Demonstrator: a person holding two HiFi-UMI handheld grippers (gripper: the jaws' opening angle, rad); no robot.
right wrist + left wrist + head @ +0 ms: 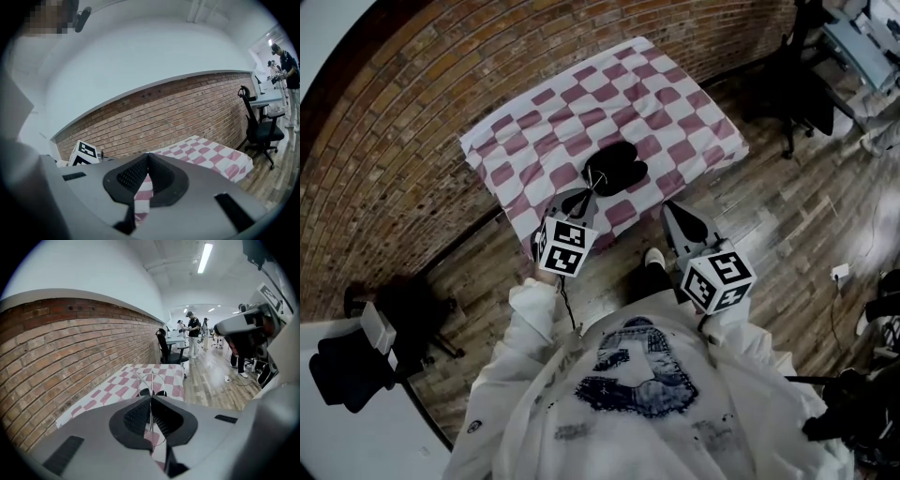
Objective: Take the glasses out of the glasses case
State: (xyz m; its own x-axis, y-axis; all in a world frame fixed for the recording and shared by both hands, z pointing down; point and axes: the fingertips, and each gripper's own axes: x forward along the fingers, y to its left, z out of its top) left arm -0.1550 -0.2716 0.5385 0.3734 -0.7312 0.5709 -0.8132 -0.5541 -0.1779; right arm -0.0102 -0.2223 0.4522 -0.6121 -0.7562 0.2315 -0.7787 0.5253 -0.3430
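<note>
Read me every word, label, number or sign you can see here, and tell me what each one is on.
No text here can be read.
Sweatshirt print: too blurred to read.
Sleeve badge: too small to read.
Marker cubes: black-and-white square patterns only, no letters.

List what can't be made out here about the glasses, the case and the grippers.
- Glasses: only thin wire shows between the shut jaws of the left gripper; lenses too faint in left gripper view.
- Glasses case: interior is one black patch, too small in head view; jaws hide most of it in left gripper view.
- Right gripper: jaws together, empty; the case is outside its view.
</note>
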